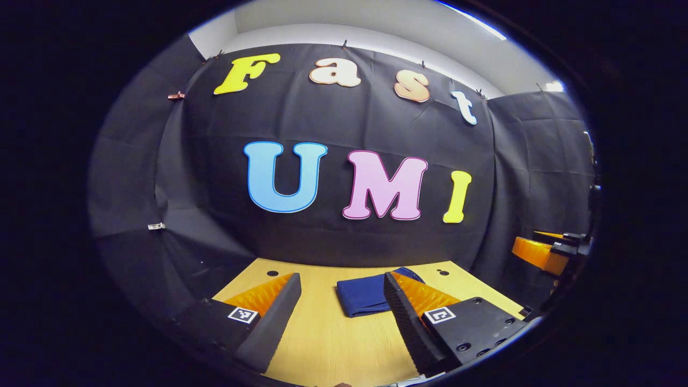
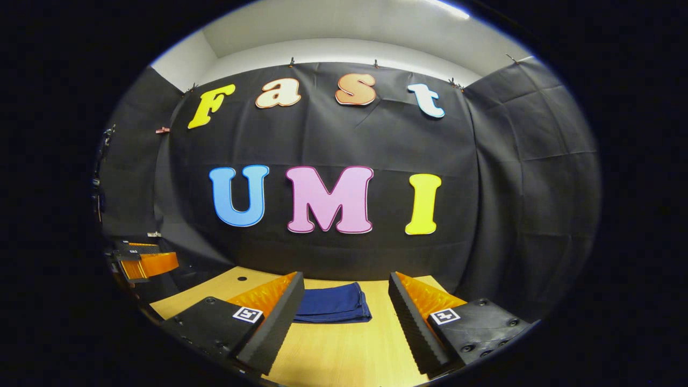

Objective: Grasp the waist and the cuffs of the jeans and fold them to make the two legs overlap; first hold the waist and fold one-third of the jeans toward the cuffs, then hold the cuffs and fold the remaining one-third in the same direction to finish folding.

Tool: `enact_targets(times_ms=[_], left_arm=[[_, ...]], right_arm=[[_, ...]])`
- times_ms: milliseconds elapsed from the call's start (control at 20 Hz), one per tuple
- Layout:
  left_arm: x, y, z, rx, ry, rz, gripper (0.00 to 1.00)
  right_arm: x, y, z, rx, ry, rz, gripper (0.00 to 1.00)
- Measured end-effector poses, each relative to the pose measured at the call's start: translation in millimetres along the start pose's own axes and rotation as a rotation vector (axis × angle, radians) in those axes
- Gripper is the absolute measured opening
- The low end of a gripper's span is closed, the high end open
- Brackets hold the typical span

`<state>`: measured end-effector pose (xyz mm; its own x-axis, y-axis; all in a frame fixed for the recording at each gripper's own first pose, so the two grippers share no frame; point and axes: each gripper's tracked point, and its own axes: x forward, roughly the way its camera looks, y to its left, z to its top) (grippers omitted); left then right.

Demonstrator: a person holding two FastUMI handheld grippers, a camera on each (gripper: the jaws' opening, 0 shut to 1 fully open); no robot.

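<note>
Jeans [image 2: 333, 302] lying folded small and flat on the tabletop [image 2: 344, 349], well ahead. Left tongs [image 1: 339, 312] spread apart, empty; right tongs [image 2: 344, 314] likewise. Soft, heavy denim, likely floppy: best pinched at a thick folded edge, not mid-panel.

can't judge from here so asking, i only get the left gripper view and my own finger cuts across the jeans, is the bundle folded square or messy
Observer: In the right gripper view the jeans lie as a neat flat rectangle on the table.
Operator: is the right gripper holding any cloth
Observer: No, the right gripper stands open, its fingers apart from the jeans.
Operator: anything on the table right of the jeans
Observer: Bare wood there, up to the booth wall.
</note>
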<state>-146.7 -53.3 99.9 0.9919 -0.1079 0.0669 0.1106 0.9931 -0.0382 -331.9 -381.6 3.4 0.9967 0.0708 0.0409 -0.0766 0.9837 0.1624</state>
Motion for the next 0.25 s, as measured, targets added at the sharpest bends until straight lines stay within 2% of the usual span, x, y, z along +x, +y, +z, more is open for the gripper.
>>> enact_targets(times_ms=[250], left_arm=[[8.5, -15.5, 5.5, 0.013, 0.007, 0.038, 0.96]], right_arm=[[11.7, 6.3, 0.1, -0.026, 0.020, 0.082, 0.96]])
